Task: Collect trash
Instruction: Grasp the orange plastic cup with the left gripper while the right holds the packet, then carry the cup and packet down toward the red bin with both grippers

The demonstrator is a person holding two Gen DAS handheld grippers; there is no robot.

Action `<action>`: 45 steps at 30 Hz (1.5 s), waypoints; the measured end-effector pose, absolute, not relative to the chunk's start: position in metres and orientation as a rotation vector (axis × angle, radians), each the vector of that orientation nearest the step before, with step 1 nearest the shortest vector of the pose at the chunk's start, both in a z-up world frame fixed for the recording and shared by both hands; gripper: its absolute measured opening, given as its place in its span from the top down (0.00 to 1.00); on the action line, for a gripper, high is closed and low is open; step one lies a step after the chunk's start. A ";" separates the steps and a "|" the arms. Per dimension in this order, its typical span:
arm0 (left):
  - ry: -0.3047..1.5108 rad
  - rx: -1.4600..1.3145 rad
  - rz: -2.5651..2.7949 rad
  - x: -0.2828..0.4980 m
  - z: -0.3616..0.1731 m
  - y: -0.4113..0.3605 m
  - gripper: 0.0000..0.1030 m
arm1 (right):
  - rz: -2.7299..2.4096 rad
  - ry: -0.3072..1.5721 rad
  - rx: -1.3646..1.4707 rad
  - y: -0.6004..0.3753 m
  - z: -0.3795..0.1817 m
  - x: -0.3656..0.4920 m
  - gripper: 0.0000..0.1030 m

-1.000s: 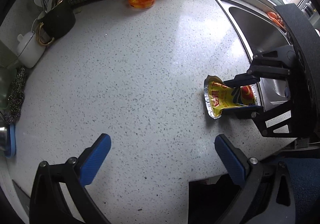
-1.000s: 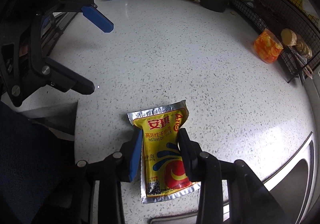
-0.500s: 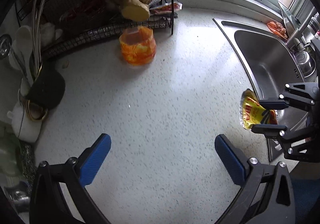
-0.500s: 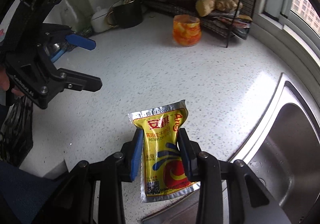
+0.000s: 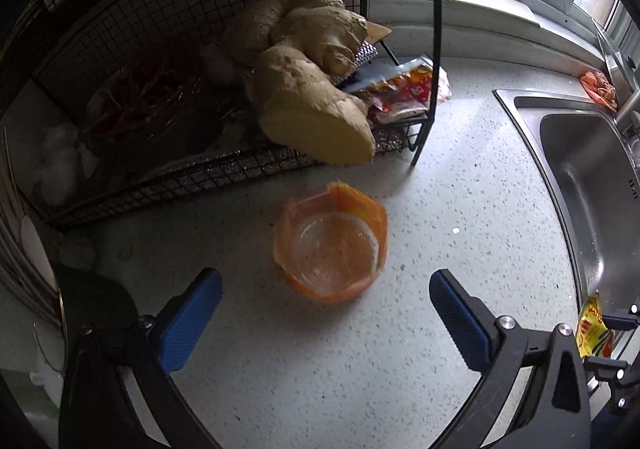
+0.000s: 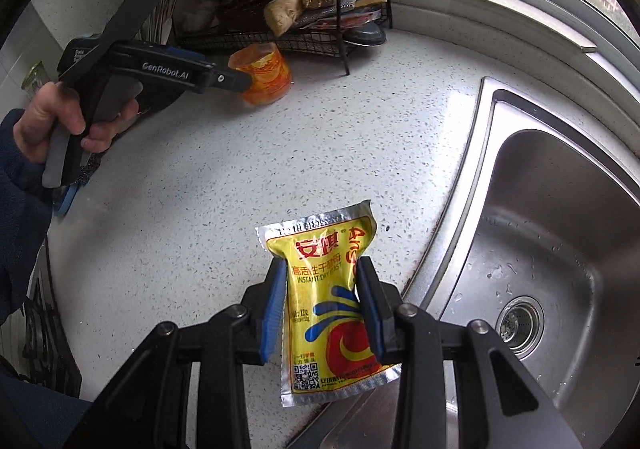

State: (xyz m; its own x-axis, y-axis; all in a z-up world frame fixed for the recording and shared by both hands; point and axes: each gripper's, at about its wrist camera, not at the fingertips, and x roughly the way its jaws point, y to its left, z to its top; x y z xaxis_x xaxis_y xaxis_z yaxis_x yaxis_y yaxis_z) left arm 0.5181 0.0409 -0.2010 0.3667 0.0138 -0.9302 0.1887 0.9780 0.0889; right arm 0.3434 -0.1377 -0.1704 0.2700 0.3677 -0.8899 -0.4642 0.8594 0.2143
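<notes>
Hovering wide open, the left gripper [image 5: 324,313] frames an orange crinkled plastic cup [image 5: 331,245] just ahead on the speckled white countertop [image 5: 460,209].
The right gripper [image 6: 322,313] clamps a glossy yellow foil yeast sachet [image 6: 326,305] beside the steel sink [image 6: 560,249].

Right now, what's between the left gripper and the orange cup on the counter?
Nothing: in the left wrist view, only bare speckled counter lies between the open left gripper and the orange cup.

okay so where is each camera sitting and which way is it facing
Left wrist: on the left gripper, angled down at the orange cup; own open fingers show.
Right wrist: on the right gripper, angled down over the counter beside the sink; fingers clamp the yeast packet; a hand shows.
Shared: cup, packet, sink.
</notes>
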 end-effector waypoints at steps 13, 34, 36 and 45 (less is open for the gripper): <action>1.259 0.173 -0.156 0.557 -0.230 0.046 0.37 | 0.487 1.187 -0.079 -0.137 -0.172 0.358 0.68; 1.197 0.110 -0.189 0.407 -0.164 -0.008 0.38 | 0.471 1.119 -0.077 -0.162 -0.136 0.297 0.68; 1.186 0.104 -0.196 0.379 -0.155 -0.028 0.38 | 0.476 1.103 -0.087 -0.168 -0.130 0.279 0.68; 1.162 0.126 -0.187 0.263 -0.142 -0.091 0.38 | 0.534 1.033 -0.094 -0.204 -0.120 0.197 0.68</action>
